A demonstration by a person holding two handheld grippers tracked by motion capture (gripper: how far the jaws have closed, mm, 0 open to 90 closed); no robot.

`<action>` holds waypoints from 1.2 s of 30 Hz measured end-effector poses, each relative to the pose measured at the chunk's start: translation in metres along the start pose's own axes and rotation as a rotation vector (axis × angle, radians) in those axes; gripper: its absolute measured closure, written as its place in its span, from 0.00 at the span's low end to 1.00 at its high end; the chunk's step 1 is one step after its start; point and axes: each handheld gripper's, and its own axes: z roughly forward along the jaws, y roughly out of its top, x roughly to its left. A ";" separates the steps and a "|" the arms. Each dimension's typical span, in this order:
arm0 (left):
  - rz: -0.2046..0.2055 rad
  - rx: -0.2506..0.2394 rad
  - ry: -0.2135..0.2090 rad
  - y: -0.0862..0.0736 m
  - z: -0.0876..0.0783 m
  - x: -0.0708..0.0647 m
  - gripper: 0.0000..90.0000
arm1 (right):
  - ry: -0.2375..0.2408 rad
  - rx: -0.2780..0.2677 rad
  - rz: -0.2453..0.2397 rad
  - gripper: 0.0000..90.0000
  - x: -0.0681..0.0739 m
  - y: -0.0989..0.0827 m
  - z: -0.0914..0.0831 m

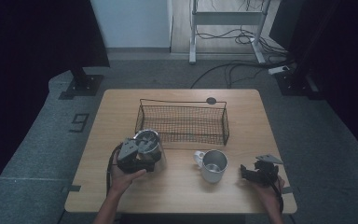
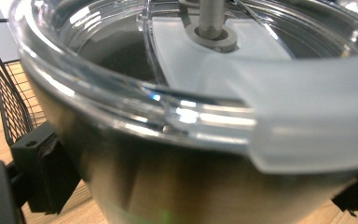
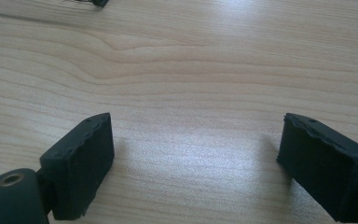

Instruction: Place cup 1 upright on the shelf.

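A steel tumbler (image 1: 148, 141) with a clear lid (image 2: 223, 70) stands at the table's front left, just in front of the wire basket (image 1: 182, 104). My left gripper (image 1: 150, 158) is shut on the tumbler, with one black pad (image 2: 42, 172) pressed against each side of its steel wall (image 2: 168, 182). A steel mug (image 1: 213, 164) with a white handle stands upright to the right of the tumbler. Further right, my right gripper (image 1: 248, 173) rests low near the table's front edge. In the right gripper view it (image 3: 196, 163) is open over bare wood, with nothing between its pads (image 3: 81, 163).
The black mesh basket (image 2: 9, 102) looks empty and sits in the middle of the wooden table (image 1: 116, 112). A dark round grommet (image 1: 211, 100) lies behind it. Beyond the table are a floor with cables, a desk frame (image 1: 193, 42) and dark curtains.
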 end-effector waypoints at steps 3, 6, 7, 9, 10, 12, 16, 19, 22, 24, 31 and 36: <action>-0.002 0.002 0.004 0.000 -0.001 0.000 0.05 | 0.000 0.000 0.000 0.11 0.000 0.000 0.000; -0.008 0.003 0.011 0.000 -0.002 0.001 0.05 | 0.003 0.000 -0.002 0.11 0.000 0.000 0.000; -0.011 0.004 0.012 -0.001 -0.002 0.002 0.05 | 0.002 0.001 -0.003 0.11 -0.001 0.000 0.000; -0.012 0.005 0.015 -0.001 -0.002 0.002 0.05 | 0.003 0.000 -0.004 0.11 -0.001 0.000 0.000; -0.013 0.006 0.015 0.000 -0.002 0.002 0.05 | 0.003 0.000 -0.004 0.11 -0.001 0.000 0.000; -0.016 0.007 0.013 0.000 -0.001 0.003 0.05 | 0.002 0.000 -0.004 0.11 -0.001 0.000 0.000; -0.031 0.002 0.006 0.002 0.000 0.006 0.05 | 0.001 0.000 -0.004 0.12 -0.001 0.000 0.000; -0.035 0.000 0.011 0.002 -0.001 0.008 0.05 | 0.000 0.000 -0.003 0.12 -0.001 0.000 0.000; -0.038 0.000 0.015 0.002 -0.001 0.010 0.05 | -0.001 -0.001 -0.003 0.12 -0.001 0.000 0.000; -0.047 0.001 0.015 0.002 -0.001 0.012 0.05 | -0.002 -0.001 -0.002 0.12 -0.001 0.000 0.000; -0.048 -0.002 0.024 0.006 -0.002 0.014 0.05 | -0.002 -0.001 -0.001 0.12 -0.001 0.000 0.000; -0.048 -0.004 0.028 0.011 -0.003 0.014 0.05 | -0.005 -0.001 0.002 0.12 -0.001 0.000 0.000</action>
